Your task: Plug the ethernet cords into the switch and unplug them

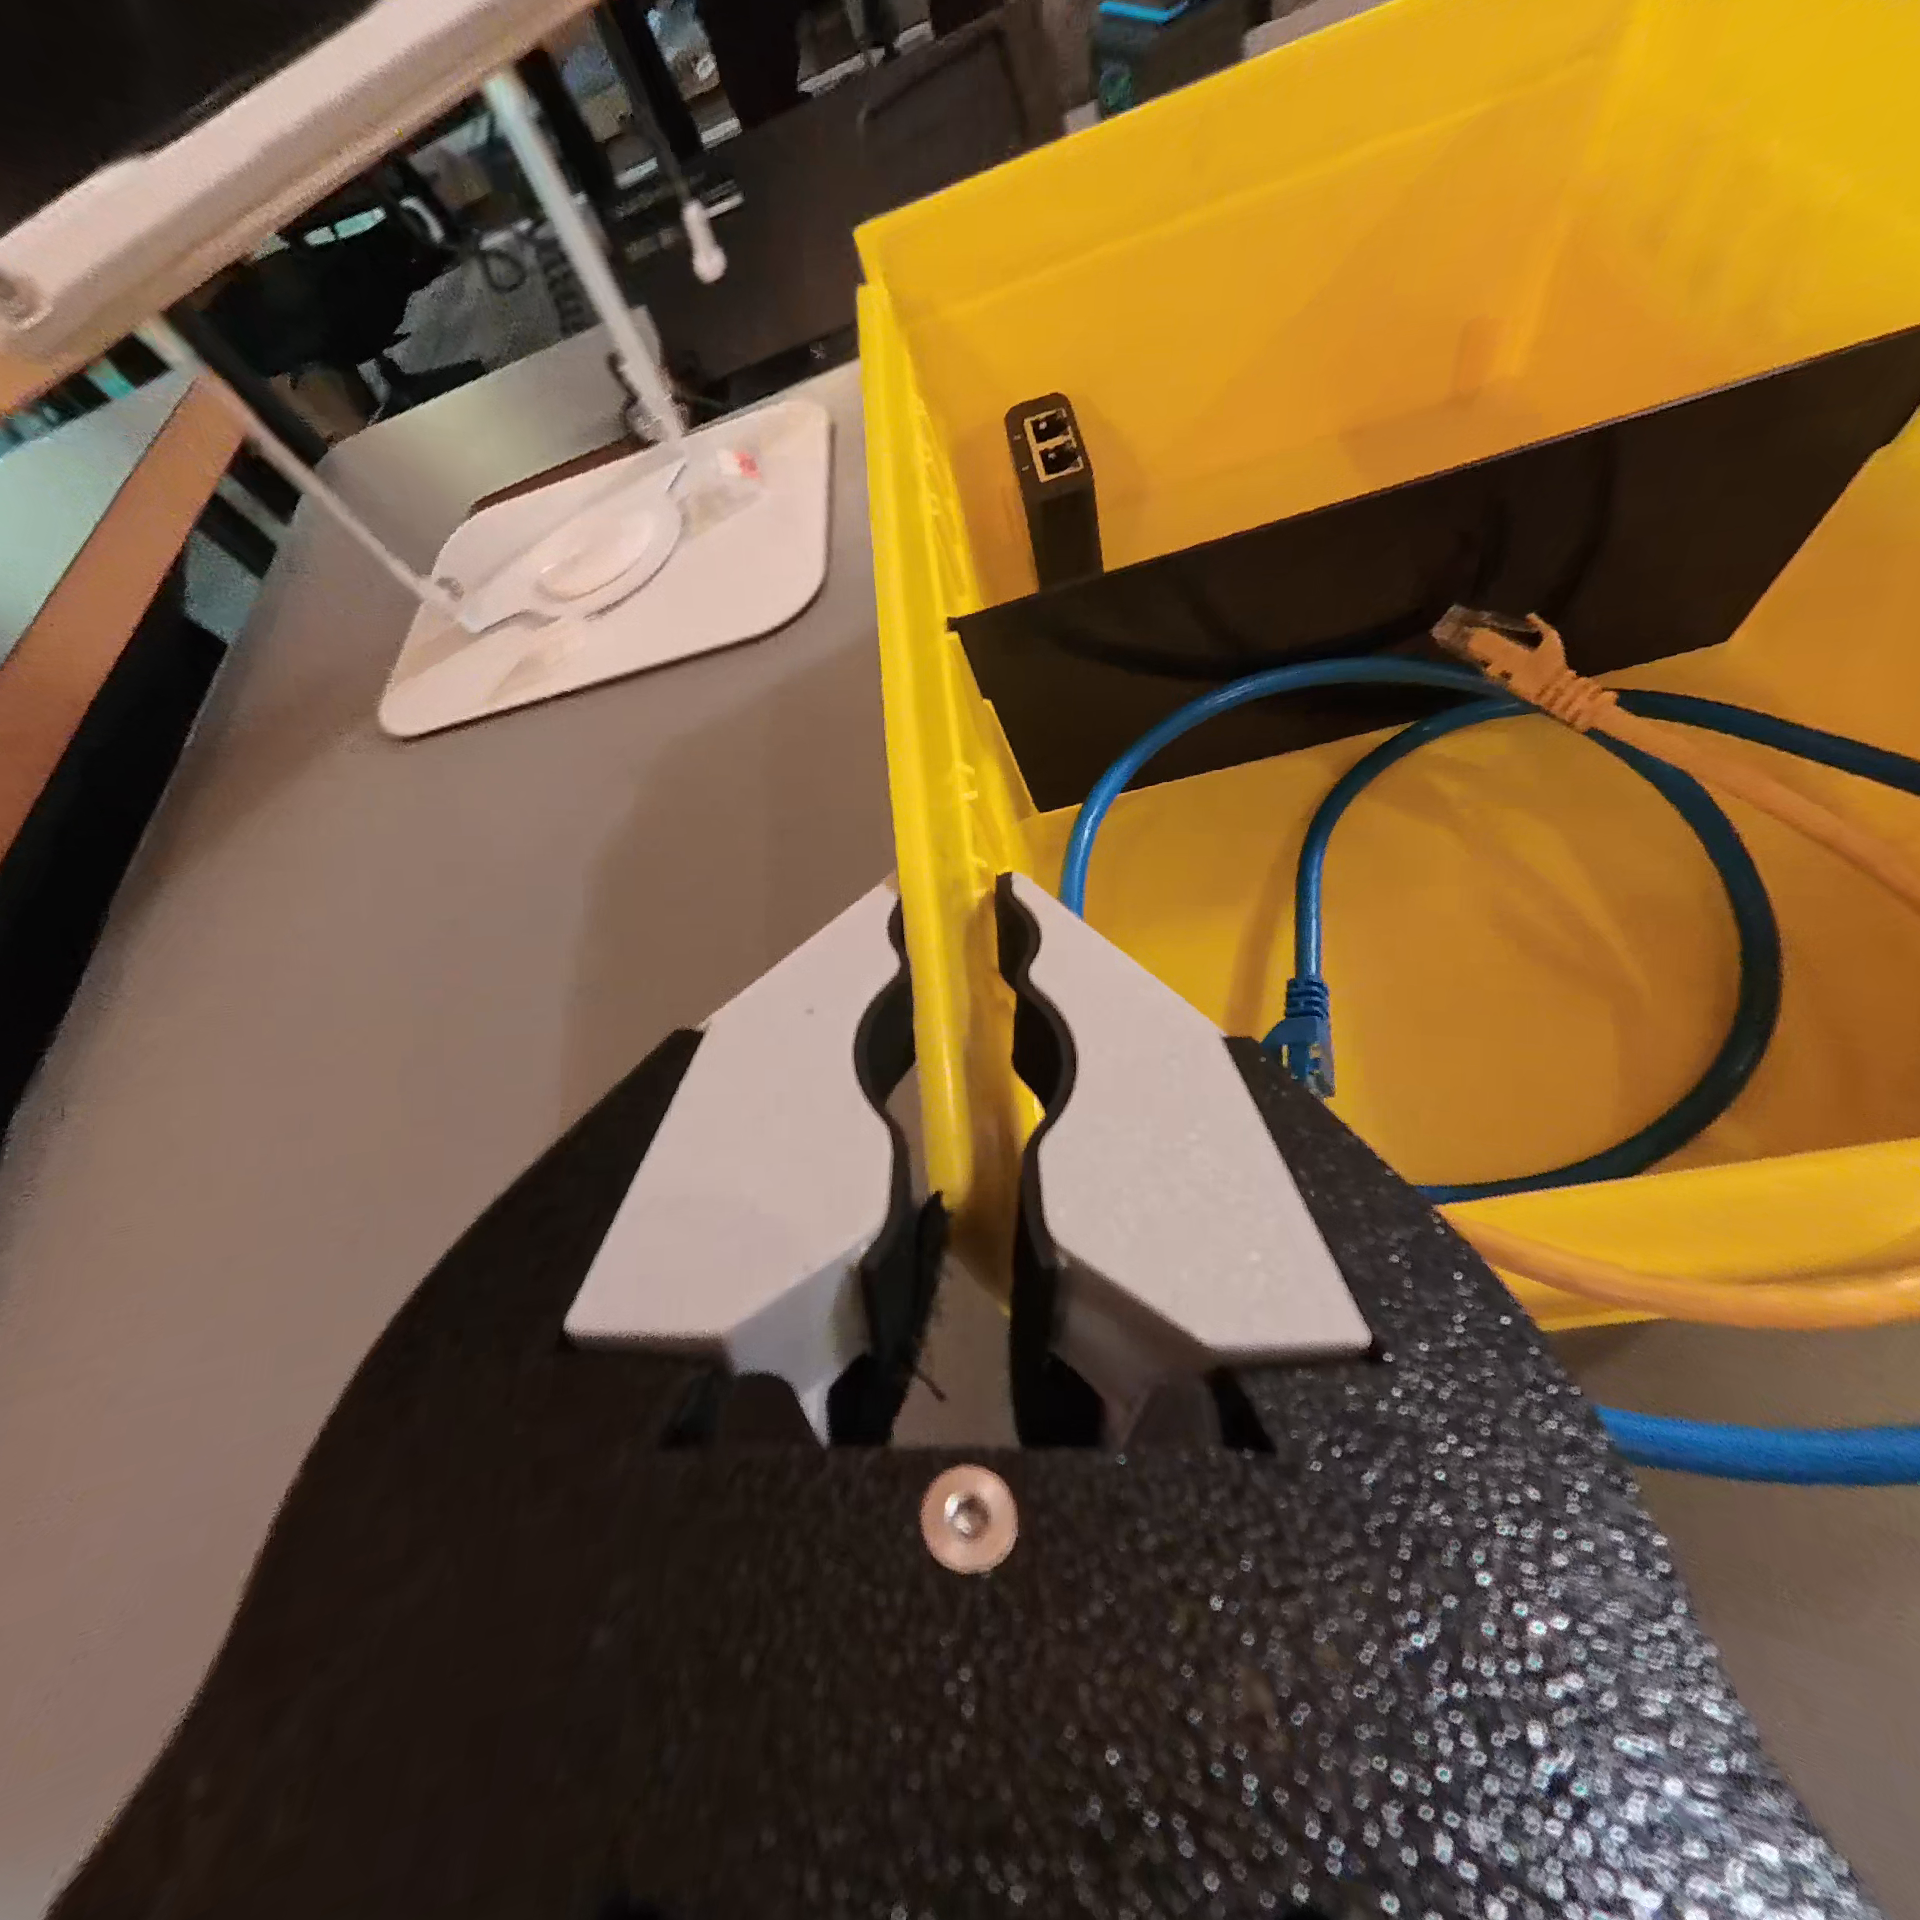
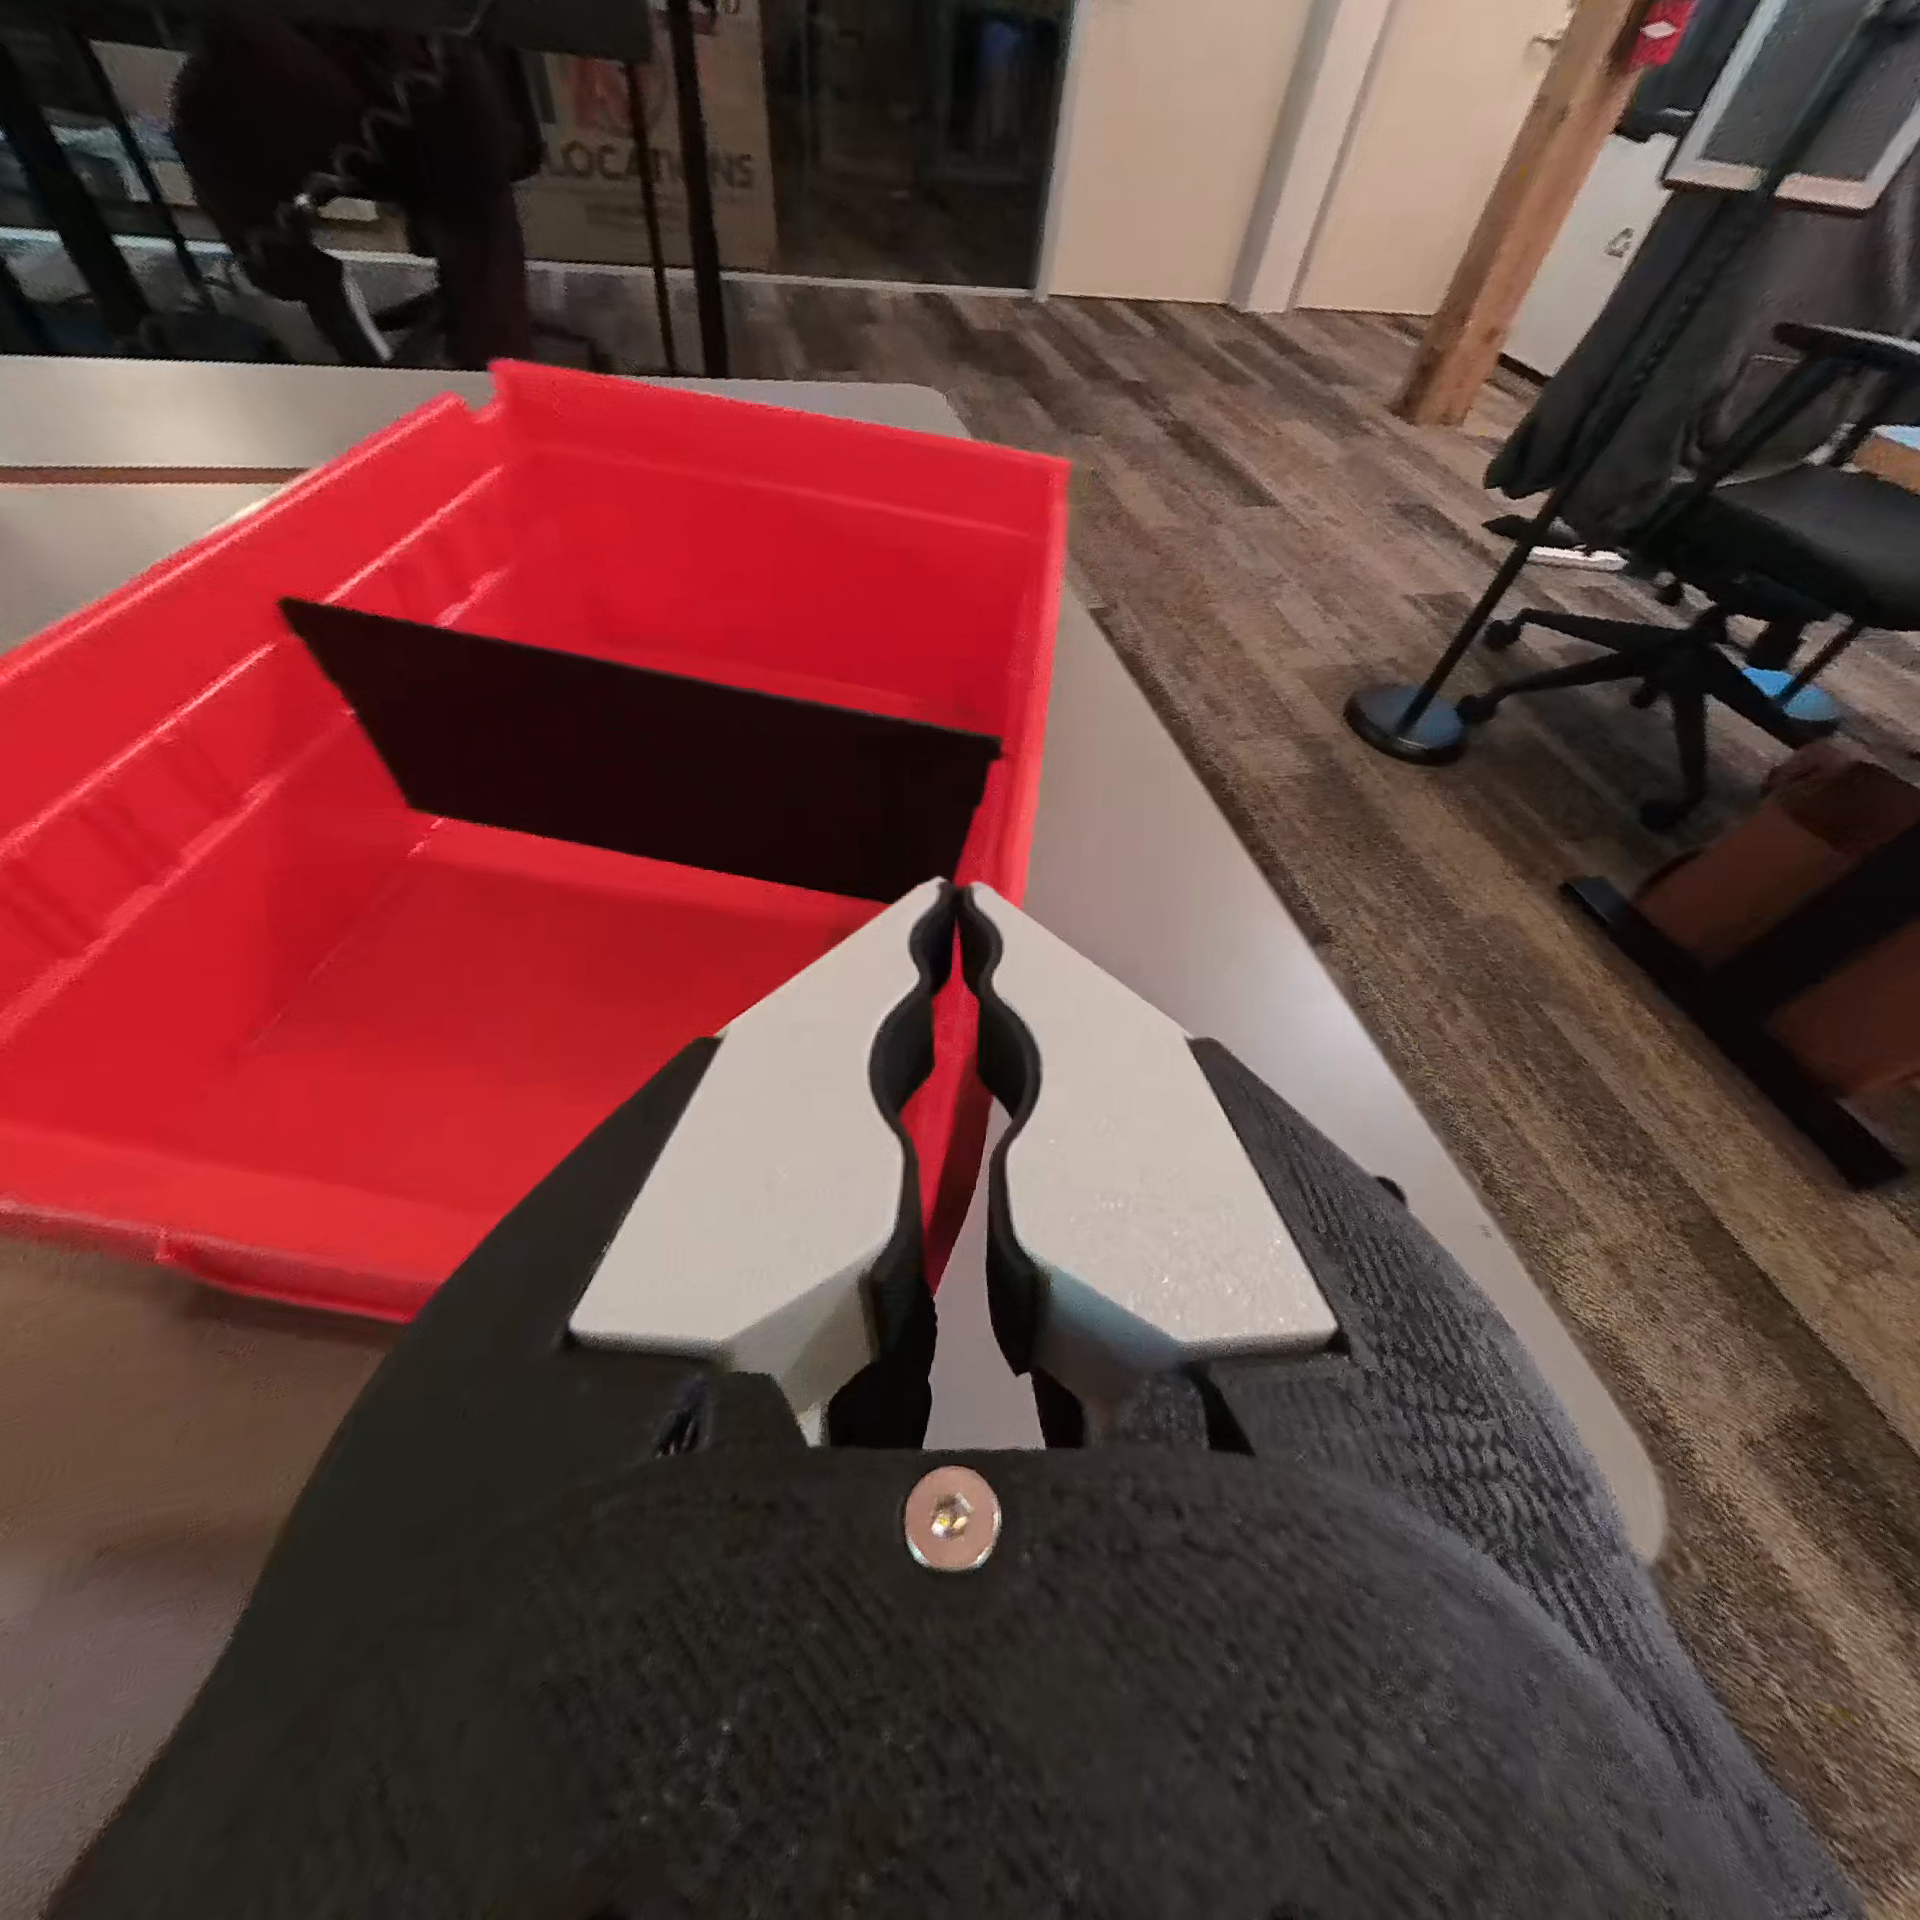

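Observation:
A small black switch with two ports stands upright in the back compartment of a yellow bin, behind a black divider. A blue ethernet cord lies coiled in the front compartment, its plug loose near the left wall. An orange cord hangs over the front rim, its plug resting by the divider. My left gripper is slightly open and empty; the bin's left wall shows in its gap. My right gripper is shut and empty over a red bin.
The red bin holds only a black divider. A white lamp base stands on the grey table left of the yellow bin. The table's right edge drops to a wood floor with an office chair. The tips of one gripper are about 65 cm away from the tips of the other.

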{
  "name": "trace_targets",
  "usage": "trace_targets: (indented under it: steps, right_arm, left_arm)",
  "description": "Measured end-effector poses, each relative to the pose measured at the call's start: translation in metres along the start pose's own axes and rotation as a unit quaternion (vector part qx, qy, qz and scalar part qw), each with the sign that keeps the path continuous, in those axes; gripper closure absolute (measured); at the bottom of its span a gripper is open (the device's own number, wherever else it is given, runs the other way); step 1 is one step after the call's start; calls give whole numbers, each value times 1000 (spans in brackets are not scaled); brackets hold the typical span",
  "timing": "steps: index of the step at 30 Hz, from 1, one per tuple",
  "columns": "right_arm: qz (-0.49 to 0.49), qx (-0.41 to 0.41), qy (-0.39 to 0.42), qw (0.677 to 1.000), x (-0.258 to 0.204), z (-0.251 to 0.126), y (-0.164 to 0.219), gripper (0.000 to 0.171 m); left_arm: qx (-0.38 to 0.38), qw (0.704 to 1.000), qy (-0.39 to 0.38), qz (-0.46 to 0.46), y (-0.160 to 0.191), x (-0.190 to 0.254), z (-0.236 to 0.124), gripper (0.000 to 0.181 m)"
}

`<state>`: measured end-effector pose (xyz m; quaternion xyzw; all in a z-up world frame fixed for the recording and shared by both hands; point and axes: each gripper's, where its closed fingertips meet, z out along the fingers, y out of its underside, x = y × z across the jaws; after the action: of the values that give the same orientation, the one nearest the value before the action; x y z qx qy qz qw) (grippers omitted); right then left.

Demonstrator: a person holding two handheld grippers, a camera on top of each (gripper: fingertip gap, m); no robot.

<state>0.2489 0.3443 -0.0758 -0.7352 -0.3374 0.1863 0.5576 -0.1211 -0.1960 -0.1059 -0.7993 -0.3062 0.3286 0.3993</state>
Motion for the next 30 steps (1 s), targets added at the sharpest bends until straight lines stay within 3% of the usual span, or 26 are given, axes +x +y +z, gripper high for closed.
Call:
trace_targets:
  steps: [2,5,7,15,17,21,24,27,30]
  right_arm:
    - [1,7,17,1000,10,-2,-2,171]
    - [-7,53,31,998,13,-11,-18,150]
    - [-21,106,32,994,5,-22,-38,144]
    - [-150,283,-54,946,-88,-73,-92,145]
    - [-171,309,-87,931,-116,-82,-94,145]
    - [-198,335,-139,911,-165,-90,-85,147]
    - [-187,343,-184,902,-199,-90,-71,147]
    - [-182,342,-208,898,-225,-87,-54,147]
    - [-170,357,-202,896,-237,-86,-47,147]
  left_arm:
    - [-5,1000,-5,1,9,-19,-6,171]
    - [-14,1000,-19,4,23,-52,-10,170]
    - [-18,1000,-25,-1,31,-72,-11,169]
    - [-34,995,-74,-53,54,-133,-17,167]
    - [-9,994,-96,-47,42,-137,-29,151]
    - [85,986,-140,-17,-5,-136,-64,145]
    - [127,986,-107,-3,-42,-121,-72,145]
    - [105,993,-42,-16,-64,-106,-54,145]
    - [29,999,19,-40,-72,-98,-13,144]
